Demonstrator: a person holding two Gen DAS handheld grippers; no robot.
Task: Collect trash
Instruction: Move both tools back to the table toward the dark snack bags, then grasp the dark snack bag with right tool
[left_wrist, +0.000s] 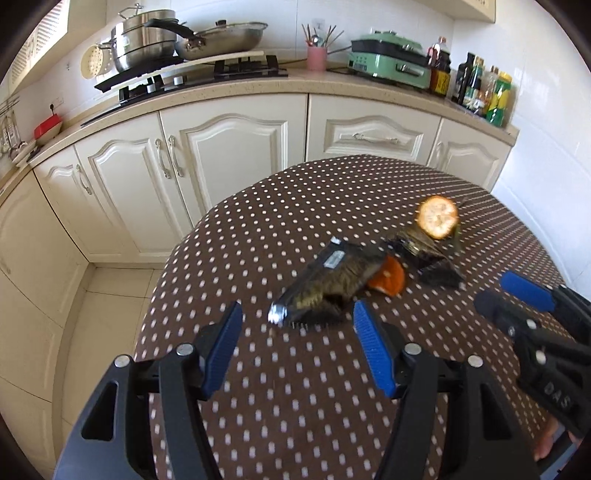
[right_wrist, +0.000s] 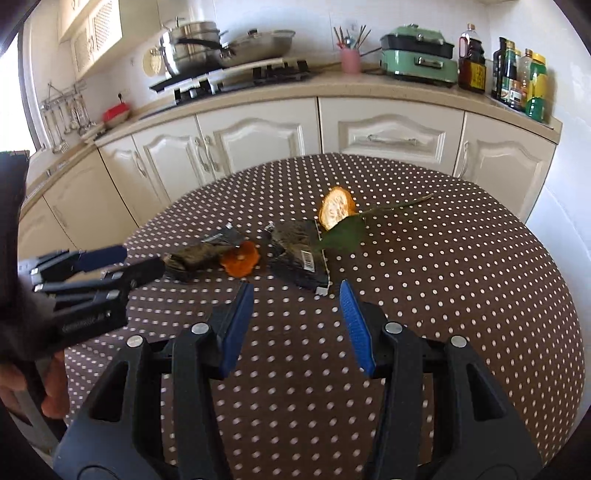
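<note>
Left hand-held gripper (left_wrist: 297, 317): jaws wide, holding nothing, a crumpled dark wrapper (left_wrist: 328, 280) just ahead of its tips on the dotted worktop (left_wrist: 280, 398). Right hand-held gripper (right_wrist: 297, 295): jaws wide, holding nothing, a second dark wrapper (right_wrist: 299, 258) just ahead. Orange peel (right_wrist: 240, 260) lies between the wrappers; another peel piece (right_wrist: 336, 208) and a green leaf (right_wrist: 345, 232) sit beyond.

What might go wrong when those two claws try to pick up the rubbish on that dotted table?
The left gripper is open at a crumpled dark wrapper that overlaps an orange peel; closing may drag or drop the peel. The right gripper faces a flat wrapper that may slip. Both work close together and might collide.
</note>
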